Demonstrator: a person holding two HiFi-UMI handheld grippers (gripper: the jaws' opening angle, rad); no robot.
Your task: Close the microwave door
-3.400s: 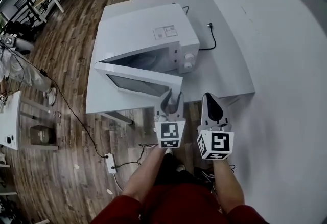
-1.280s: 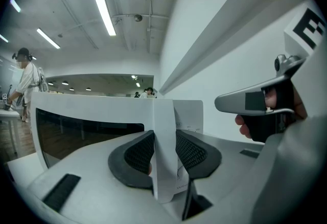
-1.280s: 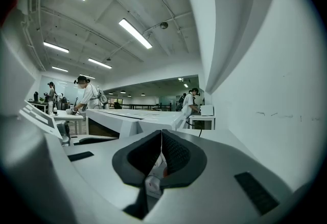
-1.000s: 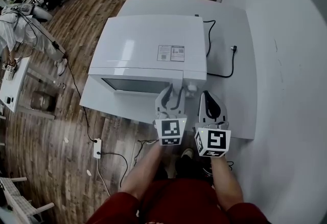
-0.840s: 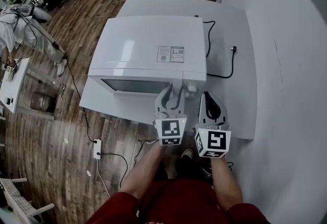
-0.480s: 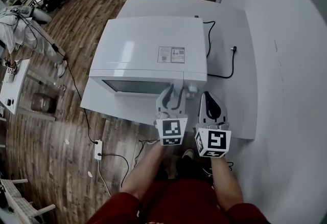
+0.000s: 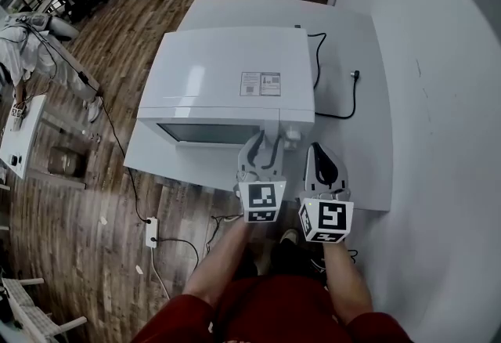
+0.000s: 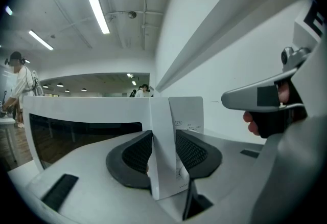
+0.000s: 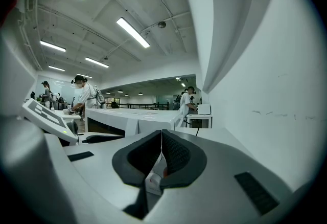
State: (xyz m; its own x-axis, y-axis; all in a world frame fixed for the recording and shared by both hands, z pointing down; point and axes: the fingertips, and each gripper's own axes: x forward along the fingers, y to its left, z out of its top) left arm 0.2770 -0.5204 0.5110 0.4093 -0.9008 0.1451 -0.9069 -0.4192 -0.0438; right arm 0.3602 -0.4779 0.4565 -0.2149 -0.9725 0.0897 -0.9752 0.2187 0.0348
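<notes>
While your left gripper [image 7: 264,144] has its jaws well apart with nothing pinched between them, its tips sit at the seam where the microwave door [image 7: 207,132] meets the control panel [image 7: 291,134]. Your right gripper [image 7: 319,152], just beside it, has its jaws pressed together on nothing.

A few seconds ago that door hung swung out toward you. A second ago it already lay flush with the front, and it has not shifted since. I judge the closing done, so all that remains is to draw your left gripper back.

The microwave [image 7: 227,83] stands on the white table [image 7: 356,146], near its front edge. Its window shows only dark glass, so I cannot tell whether anything sits inside.
</notes>
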